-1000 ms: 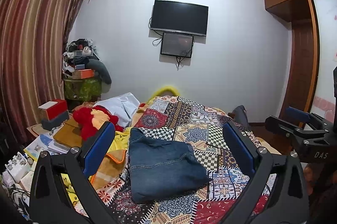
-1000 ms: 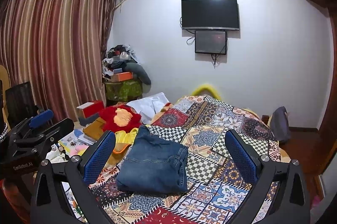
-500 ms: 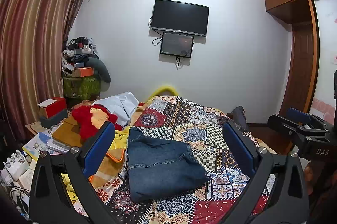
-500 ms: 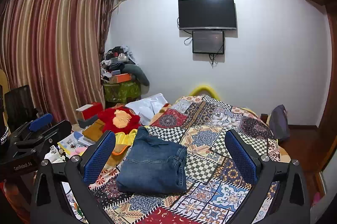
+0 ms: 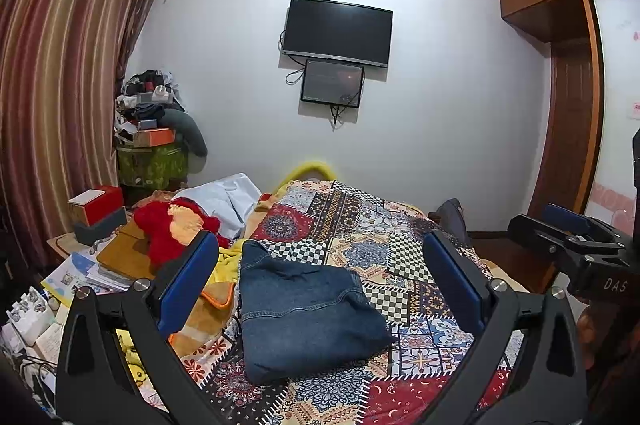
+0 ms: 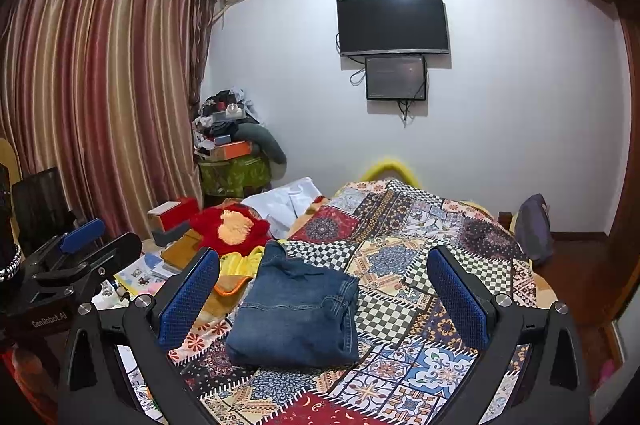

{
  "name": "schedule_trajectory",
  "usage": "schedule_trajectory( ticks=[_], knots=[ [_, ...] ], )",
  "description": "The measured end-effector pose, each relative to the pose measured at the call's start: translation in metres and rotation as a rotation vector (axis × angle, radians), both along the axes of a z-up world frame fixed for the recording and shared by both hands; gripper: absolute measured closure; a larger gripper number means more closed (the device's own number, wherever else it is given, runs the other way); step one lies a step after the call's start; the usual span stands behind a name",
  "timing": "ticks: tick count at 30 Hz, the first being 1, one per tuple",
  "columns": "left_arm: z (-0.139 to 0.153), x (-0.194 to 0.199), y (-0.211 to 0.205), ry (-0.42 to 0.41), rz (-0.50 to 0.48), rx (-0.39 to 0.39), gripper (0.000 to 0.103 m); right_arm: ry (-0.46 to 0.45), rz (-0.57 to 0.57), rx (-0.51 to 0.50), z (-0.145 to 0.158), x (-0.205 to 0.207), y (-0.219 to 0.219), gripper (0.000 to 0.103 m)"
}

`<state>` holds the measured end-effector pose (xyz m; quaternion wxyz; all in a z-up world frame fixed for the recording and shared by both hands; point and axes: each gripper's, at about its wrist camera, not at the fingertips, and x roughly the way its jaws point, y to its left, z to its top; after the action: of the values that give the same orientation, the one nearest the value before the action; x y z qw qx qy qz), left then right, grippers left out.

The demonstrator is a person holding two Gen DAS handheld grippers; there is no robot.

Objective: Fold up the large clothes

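Note:
A pair of blue jeans (image 5: 304, 309) lies folded into a compact rectangle on the patchwork bedspread (image 5: 384, 249); it also shows in the right wrist view (image 6: 296, 313). My left gripper (image 5: 320, 277) is open and empty, held above and short of the jeans. My right gripper (image 6: 322, 281) is open and empty too, likewise back from the jeans. Each gripper appears at the edge of the other's view: the right gripper body at the right (image 5: 576, 249), the left gripper body at the left (image 6: 68, 265).
A red plush toy (image 5: 172, 225), a yellow-orange cloth (image 5: 216, 289) and a white garment (image 5: 224, 197) lie left of the jeans. Books and boxes (image 5: 96, 213) crowd a side table. A cluttered stand (image 5: 152, 145), curtain, wall TV (image 5: 338, 31) and wardrobe (image 5: 572, 97) surround the bed.
Both grippers have drifted slightly back and up; the view shifts a little. The jeans have not moved and both grippers stay open.

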<state>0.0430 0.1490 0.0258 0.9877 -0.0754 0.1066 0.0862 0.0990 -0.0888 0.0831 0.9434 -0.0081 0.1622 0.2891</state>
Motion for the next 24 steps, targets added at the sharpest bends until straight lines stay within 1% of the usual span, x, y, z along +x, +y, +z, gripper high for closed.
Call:
schedule_trajectory(
  ticks=[14,24],
  knots=[
    [0.0009,0.0010,0.0054,0.012,-0.024,-0.016,0.000,0.008,-0.002,0.002,-0.0002,0.0002,0.0009,0.000],
    [0.0016,0.0016,0.0056,0.019,-0.043,-0.011,0.000,0.025,0.003,-0.011,-0.0074,0.0023,0.0059,0.000]
  ],
)
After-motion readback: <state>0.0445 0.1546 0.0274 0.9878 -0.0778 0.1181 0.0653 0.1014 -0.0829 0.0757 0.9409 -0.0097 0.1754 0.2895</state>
